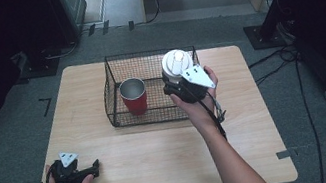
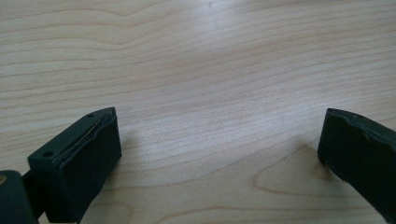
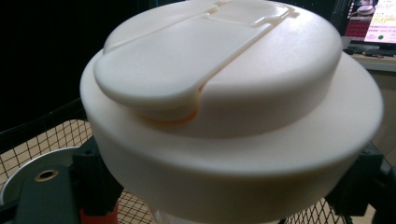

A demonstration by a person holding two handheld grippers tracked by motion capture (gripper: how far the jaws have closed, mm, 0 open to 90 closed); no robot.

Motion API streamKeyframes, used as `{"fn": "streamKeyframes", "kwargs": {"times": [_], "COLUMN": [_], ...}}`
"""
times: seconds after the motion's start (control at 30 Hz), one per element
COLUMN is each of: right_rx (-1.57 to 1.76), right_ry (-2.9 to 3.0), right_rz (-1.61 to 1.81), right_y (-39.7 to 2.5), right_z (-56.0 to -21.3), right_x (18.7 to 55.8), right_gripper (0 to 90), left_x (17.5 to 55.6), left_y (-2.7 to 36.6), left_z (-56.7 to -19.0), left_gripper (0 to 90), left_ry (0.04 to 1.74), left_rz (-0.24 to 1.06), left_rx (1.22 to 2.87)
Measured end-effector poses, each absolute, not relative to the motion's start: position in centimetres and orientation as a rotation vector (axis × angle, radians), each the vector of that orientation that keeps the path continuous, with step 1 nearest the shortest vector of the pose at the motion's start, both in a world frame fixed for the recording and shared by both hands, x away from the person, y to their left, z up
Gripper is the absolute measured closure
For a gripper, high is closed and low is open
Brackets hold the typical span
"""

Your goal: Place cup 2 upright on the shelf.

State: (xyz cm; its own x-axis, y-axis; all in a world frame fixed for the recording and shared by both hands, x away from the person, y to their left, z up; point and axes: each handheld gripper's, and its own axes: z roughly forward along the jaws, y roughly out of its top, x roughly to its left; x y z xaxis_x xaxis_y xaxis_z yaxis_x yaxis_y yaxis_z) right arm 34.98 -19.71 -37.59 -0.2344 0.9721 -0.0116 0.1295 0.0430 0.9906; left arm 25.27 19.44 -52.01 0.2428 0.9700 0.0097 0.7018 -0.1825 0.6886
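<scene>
The right gripper [image 1: 176, 85] holds a white lidded container [image 1: 176, 62] above the right part of the black wire basket [image 1: 110, 88], its fingers clenched on the body just under the wide lid. In the right gripper view the lid [image 3: 224, 93] looms large, with a flip tab across its top, and one finger [image 3: 95, 182] presses against the side below the rim. Inside the basket stands a red cup [image 1: 134, 96] with a metal rim, upright and a little to the left of the held container.

The left gripper [image 1: 94, 165] rests on the tabletop [image 1: 162, 157] near its front left corner, well apart from the basket; its fingers [image 2: 81, 163] are spread wide over bare wood with nothing between them.

The likely aim is to set the container down inside the basket. The main risk is the grip itself: the fingers bite low on a top-heavy thing, so a tilt of the hand could let it pivot or slip. How much of the body the fingers cover is hard to judge, since the lid hides it. Coming down too far left could knock the red cup over; too far right, the base might catch the basket's wire wall.
</scene>
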Motion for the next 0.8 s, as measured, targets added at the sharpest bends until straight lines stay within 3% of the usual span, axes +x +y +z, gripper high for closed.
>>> {"fn": "streamKeyframes", "kwargs": {"times": [0.8], "right_rx": [1.255], "right_ry": [1.701], "right_rz": [1.224], "right_y": [-18.4], "right_z": [-39.6], "right_x": [40.6], "right_gripper": [16.2], "left_x": [25.3], "left_y": [19.4], "left_z": [-52.0], "left_gripper": [0.1], "left_ry": [1.518], "left_rz": [0.617], "left_rx": [1.958]}}
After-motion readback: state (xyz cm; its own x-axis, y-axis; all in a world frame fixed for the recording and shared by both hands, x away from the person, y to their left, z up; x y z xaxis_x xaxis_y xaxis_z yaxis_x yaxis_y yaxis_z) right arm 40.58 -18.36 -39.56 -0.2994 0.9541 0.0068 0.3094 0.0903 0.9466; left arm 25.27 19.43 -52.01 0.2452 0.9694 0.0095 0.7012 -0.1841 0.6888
